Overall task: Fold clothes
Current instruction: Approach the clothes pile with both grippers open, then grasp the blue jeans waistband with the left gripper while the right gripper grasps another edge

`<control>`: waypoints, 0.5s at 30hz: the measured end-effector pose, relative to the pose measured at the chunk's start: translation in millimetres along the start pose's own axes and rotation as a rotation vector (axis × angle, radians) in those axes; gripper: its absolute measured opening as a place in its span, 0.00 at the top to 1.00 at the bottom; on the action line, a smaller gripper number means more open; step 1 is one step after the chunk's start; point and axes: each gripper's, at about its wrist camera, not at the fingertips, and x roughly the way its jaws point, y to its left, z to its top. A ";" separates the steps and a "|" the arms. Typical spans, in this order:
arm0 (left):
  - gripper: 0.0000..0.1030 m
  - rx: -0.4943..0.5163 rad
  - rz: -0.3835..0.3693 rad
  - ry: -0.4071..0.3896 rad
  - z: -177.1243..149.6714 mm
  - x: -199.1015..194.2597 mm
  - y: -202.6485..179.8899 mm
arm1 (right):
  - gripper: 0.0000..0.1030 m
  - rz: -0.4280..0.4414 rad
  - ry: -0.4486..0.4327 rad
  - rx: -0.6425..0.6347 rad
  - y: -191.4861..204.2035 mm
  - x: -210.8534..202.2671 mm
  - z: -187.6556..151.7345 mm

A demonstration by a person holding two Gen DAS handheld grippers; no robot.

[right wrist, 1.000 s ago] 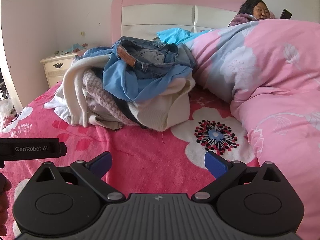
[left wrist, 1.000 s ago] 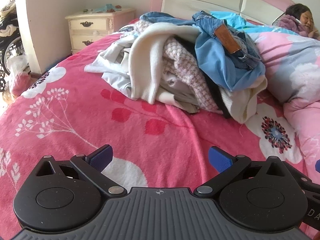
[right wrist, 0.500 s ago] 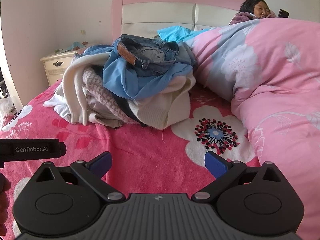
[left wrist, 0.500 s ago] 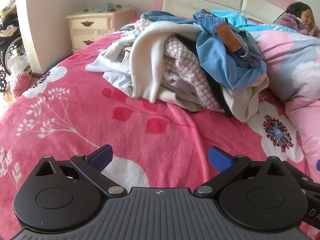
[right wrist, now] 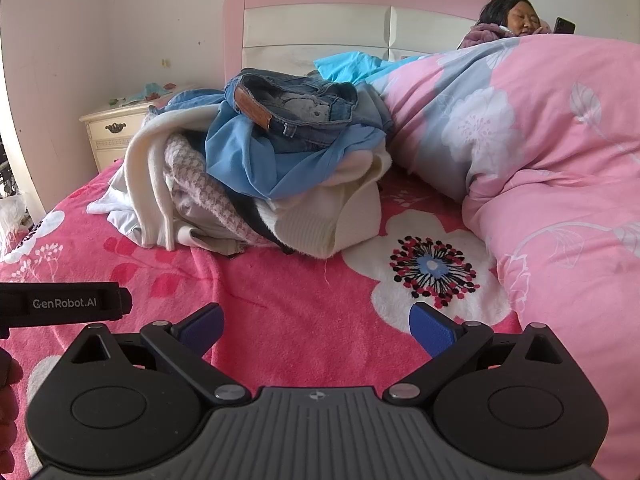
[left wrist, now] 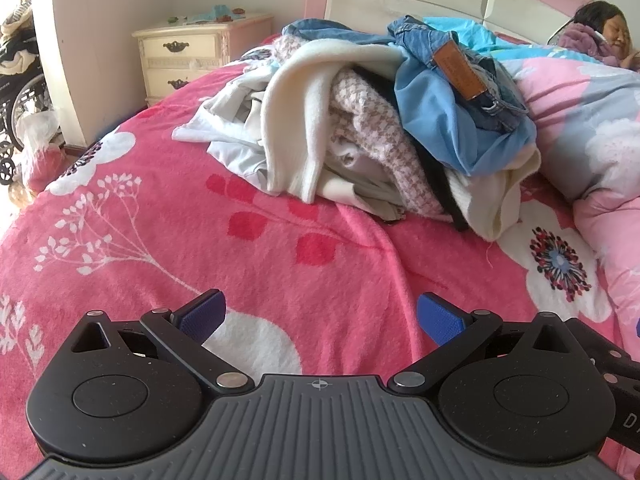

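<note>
A heap of unfolded clothes (left wrist: pixel 360 132) (right wrist: pixel 256 184) lies on the pink flowered bedspread (left wrist: pixel 200 240) (right wrist: pixel 280 300), well ahead of both grippers. Blue jeans (right wrist: pixel 296 108) with a brown leather patch top the heap, over a light blue garment (left wrist: pixel 440 120), a cream knit (left wrist: pixel 296 104) and a pink houndstooth piece (right wrist: pixel 200 184). My left gripper (left wrist: pixel 320 318) stands open above bare bedspread, nothing between its blue pads. My right gripper (right wrist: pixel 316 326) is open too, short of the heap. The left gripper's body (right wrist: pixel 60 304) shows at the left edge of the right wrist view.
A person (right wrist: pixel 516 20) lies under a thick pink and grey duvet (right wrist: pixel 540 152) along the right side of the bed. A cream nightstand (left wrist: pixel 192 56) stands at the far left by the pink headboard (right wrist: pixel 340 12). A wheelchair (left wrist: pixel 20 80) is beyond the bed's left edge.
Both grippers have crept slightly forward toward the heap, which looks a little larger. Both have stayed open and nothing was taken hold of.
</note>
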 end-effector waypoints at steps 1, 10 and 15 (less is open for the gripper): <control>0.00 0.000 0.001 0.000 -0.1 0.2 0.0 | 0.02 0.000 0.001 0.000 -0.2 0.4 -0.1; 0.00 0.012 -0.005 -0.010 -1.6 0.5 -0.6 | 0.02 -0.001 -0.006 0.007 -1.4 2.5 -2.6; 0.00 0.033 -0.045 -0.117 6.8 -10.4 -5.2 | 0.02 0.010 -0.053 0.030 -17.3 5.2 5.1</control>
